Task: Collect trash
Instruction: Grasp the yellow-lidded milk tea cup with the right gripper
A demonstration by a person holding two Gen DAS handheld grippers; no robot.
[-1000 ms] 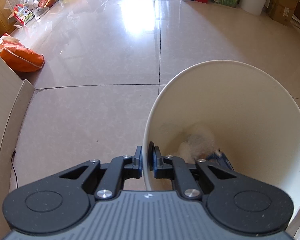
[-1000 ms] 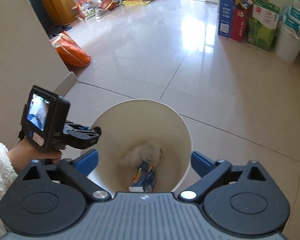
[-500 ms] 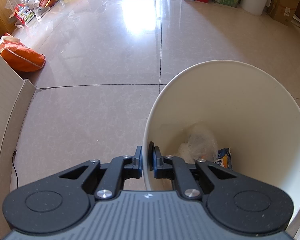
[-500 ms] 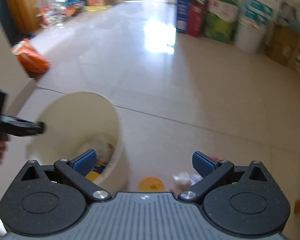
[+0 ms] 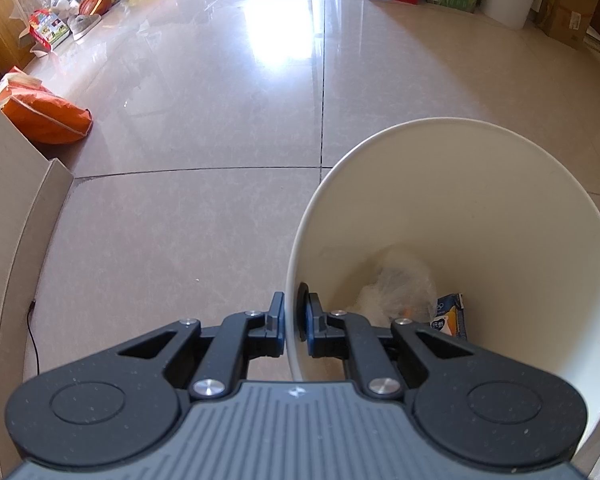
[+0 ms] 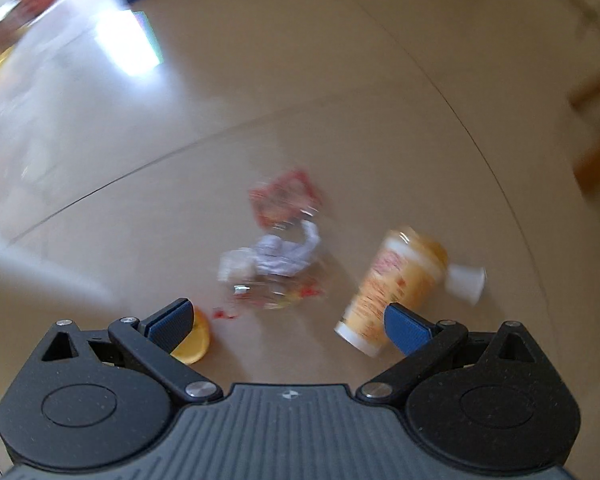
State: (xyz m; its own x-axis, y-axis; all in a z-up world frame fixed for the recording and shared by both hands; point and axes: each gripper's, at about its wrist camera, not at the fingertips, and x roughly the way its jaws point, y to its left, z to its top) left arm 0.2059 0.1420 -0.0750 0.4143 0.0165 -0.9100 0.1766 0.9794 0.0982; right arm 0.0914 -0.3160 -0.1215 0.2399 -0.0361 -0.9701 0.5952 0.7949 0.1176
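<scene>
The left gripper [image 5: 292, 320] is clamped tight on the near rim of the white bin [image 5: 480, 208], one jaw outside the wall, the other inside, with only the thin plastic between them. The bin is tipped, its mouth wide open to the camera, and down in the bottom sit a crumpled clear plastic bag [image 5: 400, 284] and a small blue-and-orange carton [image 5: 450, 316], just beside each other.

Over on the right, the picture is smeared with blur. The right gripper [image 6: 288, 318] hangs above the tiled floor [image 6: 340, 100] with its jaws spread wide and nothing in them. Straight ahead of the gap lies the trash: a crumpled white wrapper [image 6: 280, 258] in a tangle of clear plastic, with a red snack packet [image 6: 286, 200] touching its far side. A yellow cup [image 6: 392, 288] lies on its side, its base just behind the right-hand jaw tip, and a small white cap [image 6: 466, 282] sits at its far end. A yellow disc [image 6: 196, 340] peeks out from under the left-hand jaw tip. Red specks dot the floor between the disc and the wrapper. None of the trash is touched by either jaw; it all sits on the floor beyond the tips.
</scene>
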